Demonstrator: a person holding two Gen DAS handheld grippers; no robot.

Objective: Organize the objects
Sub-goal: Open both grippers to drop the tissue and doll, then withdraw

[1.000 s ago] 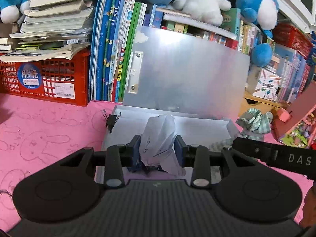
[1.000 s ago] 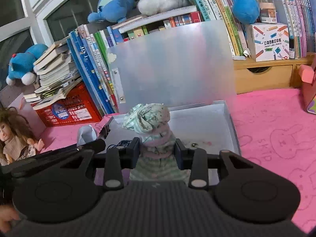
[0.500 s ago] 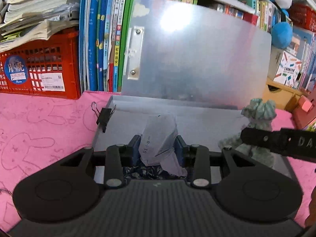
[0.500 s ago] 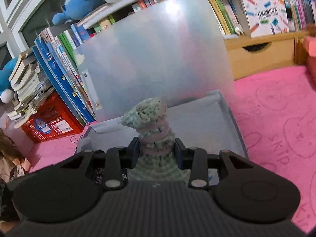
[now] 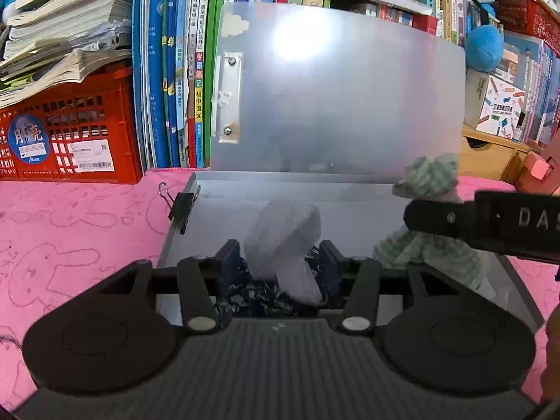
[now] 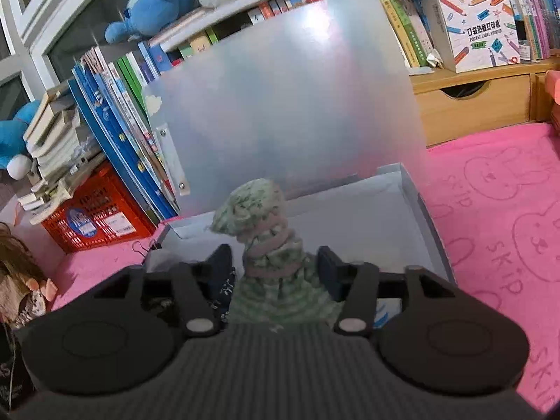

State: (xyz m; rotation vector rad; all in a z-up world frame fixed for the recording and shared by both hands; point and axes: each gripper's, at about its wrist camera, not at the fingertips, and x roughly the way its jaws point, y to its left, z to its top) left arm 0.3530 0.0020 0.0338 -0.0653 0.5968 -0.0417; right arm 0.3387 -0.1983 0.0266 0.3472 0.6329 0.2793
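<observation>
Over the open translucent file box (image 5: pixel 224 189) on the pink counter (image 5: pixel 70 231), both grippers hang side by side. Jaws of the left gripper (image 5: pixel 278 262) have just been opening and stand clear of the crumpled white paper (image 5: pixel 283 238), which rises upright between them above dark patterned cloth (image 5: pixel 252 297). Jaws of the right gripper (image 6: pixel 274 264) have likewise just been opening, spread either side of the green-striped cloth bundle (image 6: pixel 266 245); its long axis stands upright, knotted top upward, inside the box. A black binder clip (image 5: pixel 180 206) grips the box's left rim.
</observation>
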